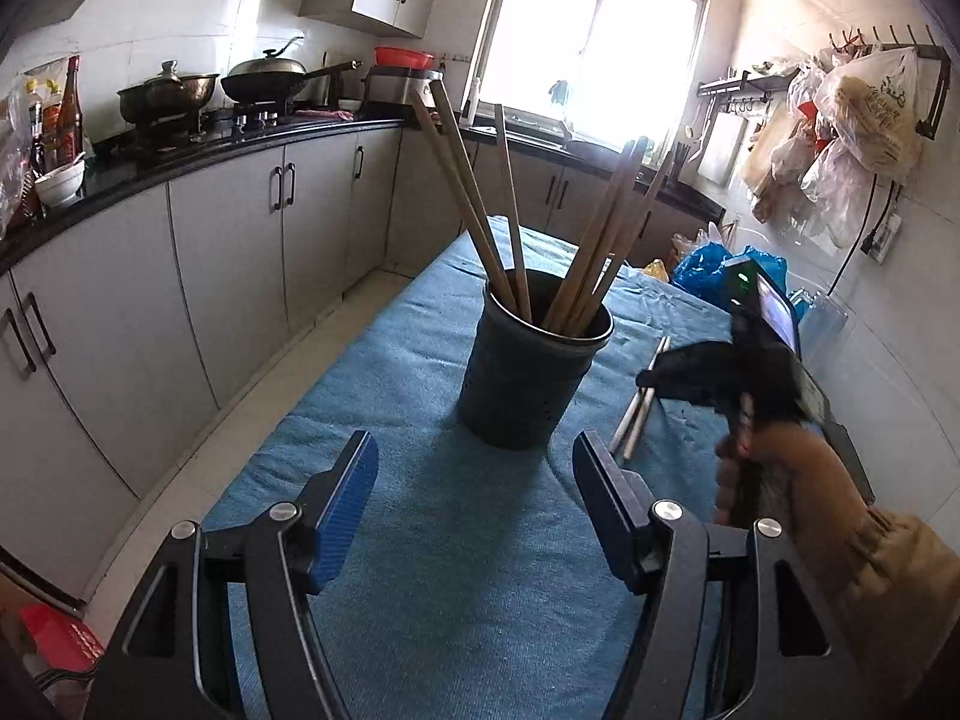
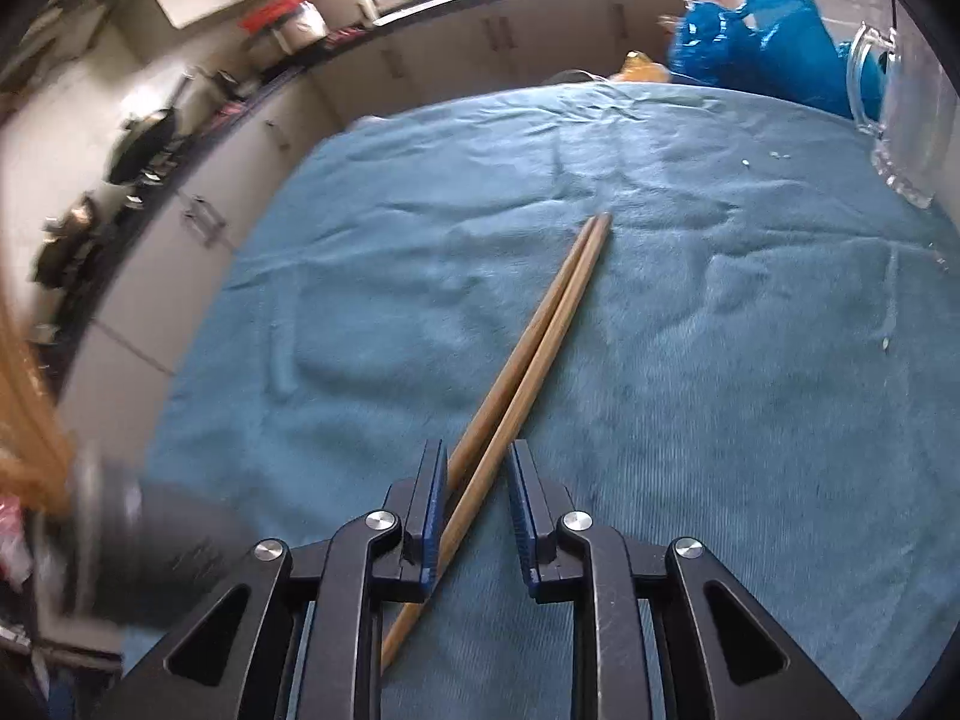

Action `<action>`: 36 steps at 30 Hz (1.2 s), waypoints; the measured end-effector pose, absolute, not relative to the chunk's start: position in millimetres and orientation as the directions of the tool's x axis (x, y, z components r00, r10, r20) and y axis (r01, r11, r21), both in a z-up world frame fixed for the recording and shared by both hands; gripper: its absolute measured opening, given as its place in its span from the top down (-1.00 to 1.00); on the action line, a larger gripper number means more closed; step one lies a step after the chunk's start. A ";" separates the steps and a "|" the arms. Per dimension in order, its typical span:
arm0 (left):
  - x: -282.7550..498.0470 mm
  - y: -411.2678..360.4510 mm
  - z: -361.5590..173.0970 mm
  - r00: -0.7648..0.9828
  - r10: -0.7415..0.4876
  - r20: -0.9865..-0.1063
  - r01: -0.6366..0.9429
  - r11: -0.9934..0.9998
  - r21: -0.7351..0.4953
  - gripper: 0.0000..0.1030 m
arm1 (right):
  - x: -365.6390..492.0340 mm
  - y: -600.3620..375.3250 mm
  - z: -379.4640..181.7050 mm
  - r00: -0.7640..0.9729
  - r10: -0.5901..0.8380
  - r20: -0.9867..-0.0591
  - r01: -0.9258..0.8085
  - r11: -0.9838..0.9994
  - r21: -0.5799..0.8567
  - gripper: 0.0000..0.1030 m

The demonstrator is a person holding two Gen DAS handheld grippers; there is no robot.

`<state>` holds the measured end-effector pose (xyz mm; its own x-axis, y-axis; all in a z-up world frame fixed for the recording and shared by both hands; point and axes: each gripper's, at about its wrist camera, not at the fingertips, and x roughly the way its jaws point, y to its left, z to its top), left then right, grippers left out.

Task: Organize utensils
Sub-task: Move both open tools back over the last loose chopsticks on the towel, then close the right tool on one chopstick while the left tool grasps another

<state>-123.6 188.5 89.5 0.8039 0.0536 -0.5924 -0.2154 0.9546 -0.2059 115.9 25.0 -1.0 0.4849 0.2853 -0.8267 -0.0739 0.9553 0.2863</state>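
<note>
A black utensil holder (image 1: 528, 372) stands on the blue cloth (image 1: 420, 540) with several wooden chopsticks (image 1: 480, 210) upright in it. My left gripper (image 1: 474, 450) is open just short of the holder, nothing between its fingers. A pair of wooden chopsticks (image 2: 540, 324) lies flat on the cloth to the holder's right. My right gripper (image 2: 477, 462) points down over their near end. Its jaws stand narrow on either side of the pair, and the pads do not press on it. In the left wrist view the right gripper (image 1: 648, 378) hovers over that pair (image 1: 636, 414), held by a gloved hand (image 1: 780, 468).
A clear glass mug (image 2: 906, 120) stands at the cloth's far right, with blue plastic bags (image 2: 750, 42) behind it. The holder shows blurred at the lower left (image 2: 150, 534) of the right wrist view. Kitchen cabinets (image 1: 228, 252) run along the left, across a strip of floor.
</note>
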 end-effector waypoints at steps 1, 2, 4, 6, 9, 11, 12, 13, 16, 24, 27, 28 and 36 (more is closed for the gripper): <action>-121.7 189.0 90.8 0.802 0.051 -0.594 -0.213 0.955 -0.205 -0.29 | 120.1 29.0 -0.7 0.489 0.258 -0.833 -0.070 0.964 0.257 0.58; -120.9 188.2 90.5 0.801 0.049 -0.596 -0.210 0.956 -0.203 -0.29 | 123.7 33.7 0.3 0.491 0.216 -0.844 -0.069 0.975 0.209 0.58; -119.4 186.4 89.7 0.798 0.044 -0.601 -0.204 0.958 -0.201 -0.29 | 125.5 38.3 2.5 0.483 0.155 -0.862 -0.065 0.988 0.141 0.66; -119.3 184.4 89.0 0.794 0.032 -0.607 -0.196 0.959 -0.205 -0.29 | 122.3 32.5 3.5 0.477 0.122 -0.871 -0.042 0.992 0.116 0.73; -121.9 181.5 89.1 0.794 0.016 -0.607 -0.180 0.961 -0.209 -0.29 | 109.4 4.2 2.9 0.467 0.115 -0.877 0.011 0.991 0.136 0.74; -124.6 177.3 88.5 0.794 0.008 -0.608 -0.166 0.964 -0.205 -0.29 | 90.6 -24.9 1.6 0.465 0.109 -0.879 0.056 0.987 0.152 0.74; -125.3 175.1 87.9 0.792 0.003 -0.610 -0.160 0.966 -0.204 -0.28 | 75.5 -44.4 0.8 0.464 0.116 -0.878 0.081 0.982 0.172 0.74; -125.8 172.1 86.8 0.789 -0.006 -0.614 -0.152 0.967 -0.205 -0.28 | 59.0 -60.1 1.9 0.463 0.111 -0.880 0.105 0.978 0.179 0.74; -125.0 163.6 84.3 0.777 -0.036 -0.629 -0.128 0.969 -0.213 -0.28 | 13.9 -102.3 0.5 0.475 0.140 -0.869 0.140 0.963 0.232 0.73; -131.1 120.0 91.4 0.766 -0.065 -0.639 -0.043 0.987 -0.153 -0.29 | -32.1 -174.1 -4.7 0.550 0.170 -0.818 0.154 0.942 0.299 0.56; -134.3 103.7 96.4 0.770 -0.066 -0.634 -0.013 0.993 -0.119 -0.29 | -30.0 -169.6 0.5 0.550 0.075 -0.832 0.142 0.973 0.181 0.51; -134.9 99.3 97.0 0.770 -0.063 -0.635 -0.007 0.994 -0.108 -0.29 | -31.2 -169.3 2.8 0.563 0.137 -0.815 0.108 0.965 0.237 0.51; -132.5 71.3 96.5 0.747 -0.079 -0.660 0.042 0.997 -0.071 -0.29 | -23.8 -130.8 2.3 0.533 0.230 -0.814 -0.067 0.971 0.230 0.58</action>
